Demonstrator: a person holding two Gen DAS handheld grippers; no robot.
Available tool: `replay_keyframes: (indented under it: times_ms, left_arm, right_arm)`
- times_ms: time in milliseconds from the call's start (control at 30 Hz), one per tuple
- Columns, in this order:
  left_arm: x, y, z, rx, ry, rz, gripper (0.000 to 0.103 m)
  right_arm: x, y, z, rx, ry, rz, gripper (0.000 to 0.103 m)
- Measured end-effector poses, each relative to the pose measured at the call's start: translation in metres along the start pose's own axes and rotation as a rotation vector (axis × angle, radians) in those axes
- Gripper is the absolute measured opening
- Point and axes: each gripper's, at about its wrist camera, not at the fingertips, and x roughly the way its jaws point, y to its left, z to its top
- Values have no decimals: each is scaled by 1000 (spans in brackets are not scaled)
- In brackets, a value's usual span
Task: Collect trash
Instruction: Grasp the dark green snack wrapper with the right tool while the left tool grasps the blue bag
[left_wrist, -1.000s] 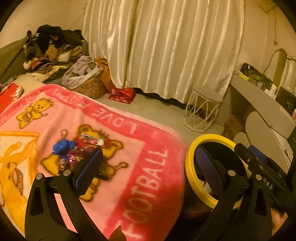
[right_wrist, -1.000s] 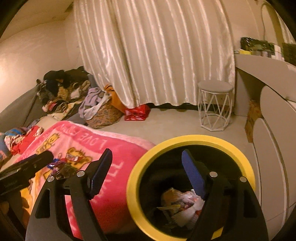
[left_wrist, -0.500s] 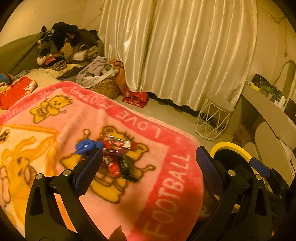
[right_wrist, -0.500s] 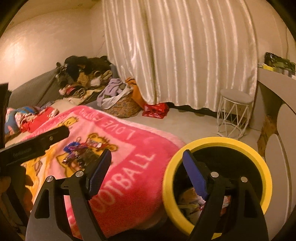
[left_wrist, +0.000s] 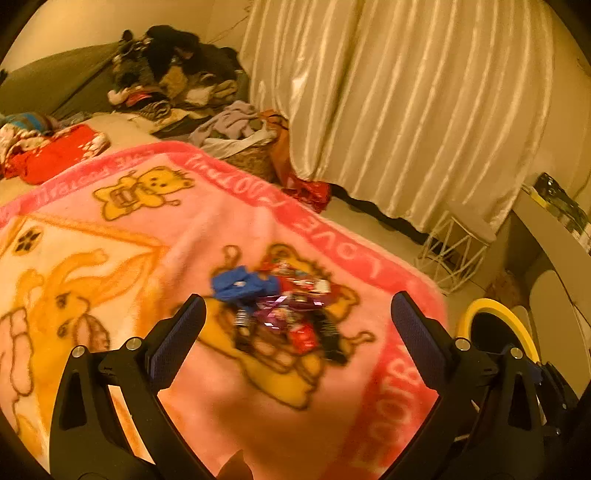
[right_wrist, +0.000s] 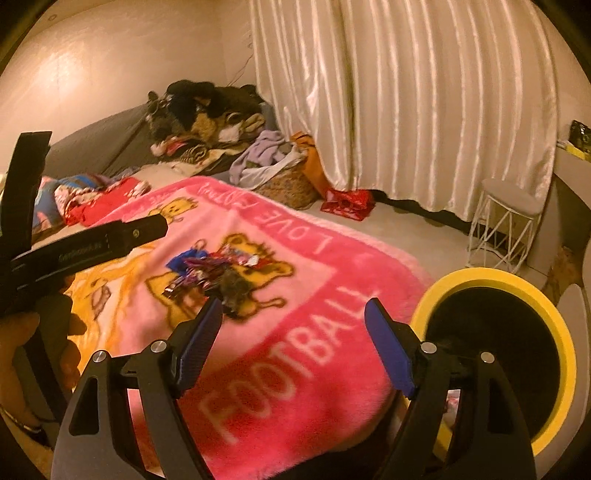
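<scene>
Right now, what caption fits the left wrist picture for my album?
Open left gripper aimed at a pile of wrappers on the pink blanket, yellow-rimmed bin at right.

Pale satin curtains (right_wrist: 406, 103) hang along the far wall. Below them sit a white wire stool (right_wrist: 508, 225), a red bag (right_wrist: 347, 205) and a woven basket (right_wrist: 288, 184) heaped with clothes.

Black claw (right_wrist: 293, 345) frames, blue pads (right_wrist: 386, 349), silver screws (right_wrist: 428, 347)
</scene>
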Motion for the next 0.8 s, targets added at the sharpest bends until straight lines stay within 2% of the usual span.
replay_keyframes:
  times_ms: [200,367,500,667,800]
  left_arm:
    - [11,34,3,-55,23,43,92]
    - [24,63,4,-117,57,49,92]
    - [36,81,9,-168,81,30,92]
    - [54,93,16,-218,116,-17,79]
    - [75,93,18,-256,161,-73,75]
  right_arm:
    - [23,16,2,-14,59,46,77]
    - [47,32,5,-29,108,83,77]
    - [67,42,6,-33,139,103,77]
    - [89,51,8,-25,177,122,76]
    - [105,55,11,-16,199,130,74]
